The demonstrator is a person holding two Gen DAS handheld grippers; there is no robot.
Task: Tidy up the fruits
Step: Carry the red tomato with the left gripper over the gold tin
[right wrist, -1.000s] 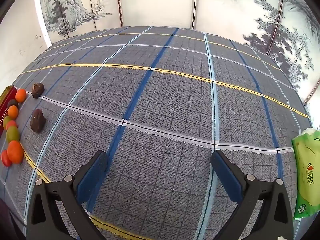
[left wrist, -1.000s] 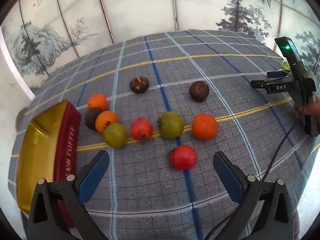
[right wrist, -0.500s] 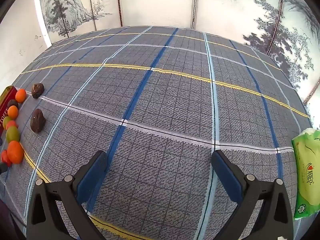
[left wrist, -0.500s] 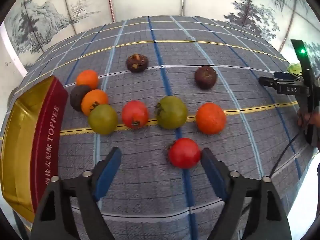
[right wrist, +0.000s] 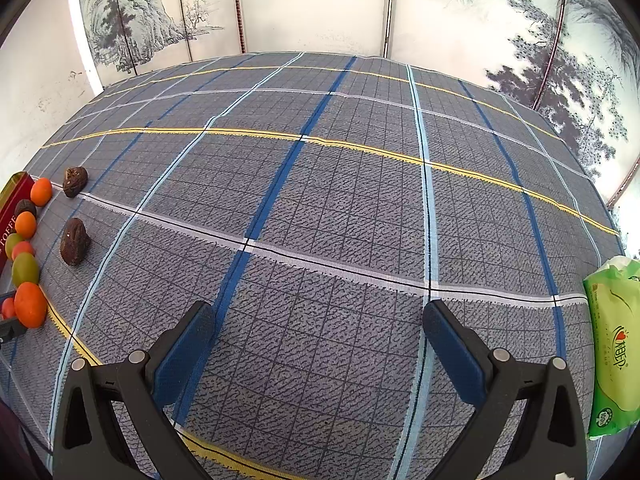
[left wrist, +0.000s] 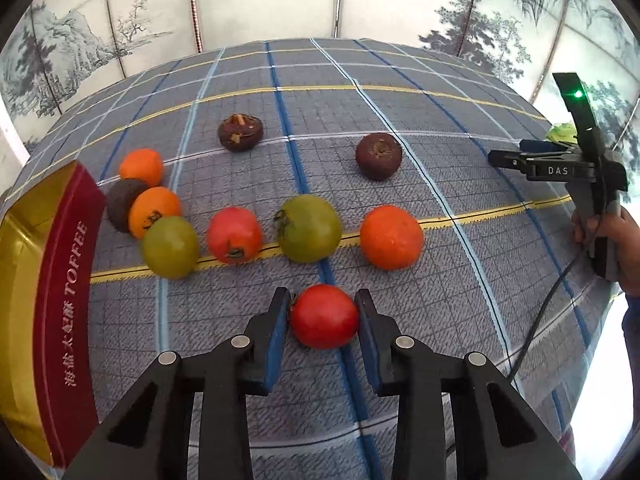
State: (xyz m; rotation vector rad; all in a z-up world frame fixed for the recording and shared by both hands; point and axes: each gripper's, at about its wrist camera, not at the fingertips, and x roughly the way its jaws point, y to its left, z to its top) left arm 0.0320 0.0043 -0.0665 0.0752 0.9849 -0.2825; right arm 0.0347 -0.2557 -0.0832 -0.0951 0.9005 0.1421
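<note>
In the left wrist view my left gripper (left wrist: 323, 312) is shut on a red fruit (left wrist: 324, 316) that rests on the checked cloth. Behind it lie an orange fruit (left wrist: 391, 237), a green fruit (left wrist: 309, 227), a second red fruit (left wrist: 234, 234) and another green fruit (left wrist: 170, 246). Two small orange fruits (left wrist: 153, 209) and a dark fruit (left wrist: 121, 202) crowd next to the gold and red toffee tin (left wrist: 68, 280). Two dark brown fruits (left wrist: 378, 156) lie farther back. My right gripper (right wrist: 318, 330) is open and empty over bare cloth; it also shows in the left wrist view (left wrist: 516, 156).
A green wipes pack (right wrist: 612, 344) lies at the table's right edge. Painted screen panels (right wrist: 312, 4) stand behind the table. In the right wrist view the fruits (right wrist: 29, 304) and the tin (right wrist: 12, 200) sit at the far left. A cable (left wrist: 548, 304) trails from the right gripper.
My left gripper moved forward and down to the near red fruit and closed its fingers onto it. The right gripper has not moved.
</note>
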